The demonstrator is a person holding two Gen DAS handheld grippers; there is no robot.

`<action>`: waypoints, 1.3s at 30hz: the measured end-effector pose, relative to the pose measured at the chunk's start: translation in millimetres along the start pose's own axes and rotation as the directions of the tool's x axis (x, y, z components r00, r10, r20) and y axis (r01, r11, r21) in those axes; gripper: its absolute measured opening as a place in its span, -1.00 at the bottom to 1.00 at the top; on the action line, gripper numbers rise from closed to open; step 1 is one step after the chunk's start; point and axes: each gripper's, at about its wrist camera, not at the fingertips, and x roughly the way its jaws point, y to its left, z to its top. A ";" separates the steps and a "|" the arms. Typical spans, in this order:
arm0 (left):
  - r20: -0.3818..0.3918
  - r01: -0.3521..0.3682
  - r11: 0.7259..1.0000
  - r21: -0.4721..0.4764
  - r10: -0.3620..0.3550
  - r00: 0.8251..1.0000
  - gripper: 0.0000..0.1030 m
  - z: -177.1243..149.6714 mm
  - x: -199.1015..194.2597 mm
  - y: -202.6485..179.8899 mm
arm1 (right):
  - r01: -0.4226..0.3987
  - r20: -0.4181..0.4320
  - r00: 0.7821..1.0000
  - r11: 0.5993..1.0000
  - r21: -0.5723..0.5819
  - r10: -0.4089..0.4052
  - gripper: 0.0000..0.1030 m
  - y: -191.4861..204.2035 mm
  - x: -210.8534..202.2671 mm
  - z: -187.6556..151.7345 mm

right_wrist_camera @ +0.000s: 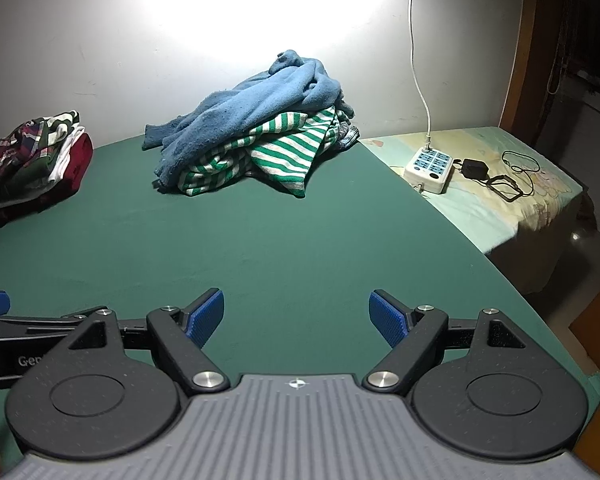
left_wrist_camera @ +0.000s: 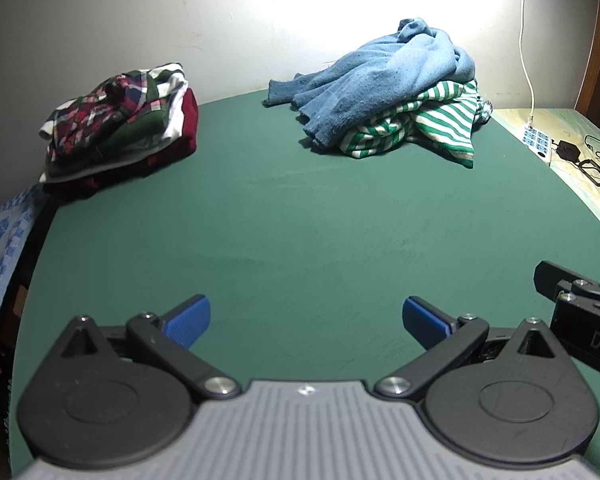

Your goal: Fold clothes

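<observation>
The left tool (left_wrist_camera: 306, 322) is wide open, with its blue pads (left_wrist_camera: 190, 322) far apart and nothing between them. It hovers low over the green tabletop (left_wrist_camera: 300, 220). The right tool (right_wrist_camera: 296, 318) is wide open too, and it holds nothing. The two tools sit side by side, close together. In the left view the right tool pokes in at 3 o'clock. In the right view the left tool pokes in at 9 o'clock.

The messy pile (left_wrist_camera: 396, 92) lies at the far edge of the tabletop, well apart from both tools. From the left tool it is at 1 o'clock. From the right tool it is at 11 o'clock. A blue sweater (right_wrist_camera: 256, 100) lies crumpled on top. Under it is a green and white striped shirt (right_wrist_camera: 276, 150), with one corner spread out on the tabletop toward the tools.

The folded stack (left_wrist_camera: 120, 124) sits at the far left, at 10 o'clock from both tools and also well apart from them. A plaid shirt (left_wrist_camera: 100, 112) is on top, and a dark red piece (left_wrist_camera: 188, 120) is at the bottom.

Past the tabletop at 2 o'clock is a bed (right_wrist_camera: 500, 168). On it lie a white power strip (right_wrist_camera: 428, 166) with a white cord (right_wrist_camera: 414, 60) going up the wall, and a black charger (right_wrist_camera: 475, 169).
</observation>
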 end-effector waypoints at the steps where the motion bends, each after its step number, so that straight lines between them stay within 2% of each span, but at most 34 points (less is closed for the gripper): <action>1: -0.002 0.003 1.000 0.006 -0.003 1.000 0.99 -0.1 1.8 0.5 | 0.004 -0.002 1.000 1.000 0.002 -0.004 0.60 0.4 0.6 0.0; 6: -0.019 -0.008 1.000 0.007 0.009 1.000 0.99 3.1 16.2 2.1 | 0.019 -0.005 1.000 1.000 -0.018 -0.019 0.60 4.1 9.0 -3.8; 13: -0.030 -0.026 1.000 0.016 0.027 0.999 0.99 29.2 38.4 -4.3 | -0.057 -0.053 0.997 0.997 -0.060 0.054 0.58 -2.7 39.6 11.2; 19: 0.032 -0.061 0.993 0.102 0.058 0.998 0.99 88.3 63.7 -21.2 | -0.116 -0.020 0.993 0.990 -0.081 0.115 0.58 -26.9 81.1 70.4; 25: 0.065 -0.070 0.983 0.172 0.059 0.996 0.99 134.8 100.0 -50.1 | -0.114 0.005 0.993 0.986 -0.123 0.116 0.56 -43.1 132.2 125.9; 28: 0.083 -0.064 0.977 0.203 0.048 0.995 0.99 156.3 116.4 -64.7 | -0.114 0.013 0.993 0.985 -0.130 0.116 0.48 -48.6 154.0 150.2; 33: 0.077 -0.007 0.989 0.149 -0.005 0.997 0.99 199.0 143.1 -73.6 | -0.117 0.046 0.991 0.986 -0.121 0.123 0.43 -50.3 185.1 192.1; 35: 0.066 0.007 0.993 0.120 -0.015 0.998 0.98 215.0 155.0 -75.8 | -0.114 0.056 0.991 0.986 -0.123 0.122 0.34 -47.7 198.4 207.0; 39: 0.037 0.028 0.995 0.093 -0.032 0.999 0.89 238.5 174.8 -83.9 | -0.112 0.037 0.992 0.988 -0.111 0.117 0.31 -41.6 222.8 228.1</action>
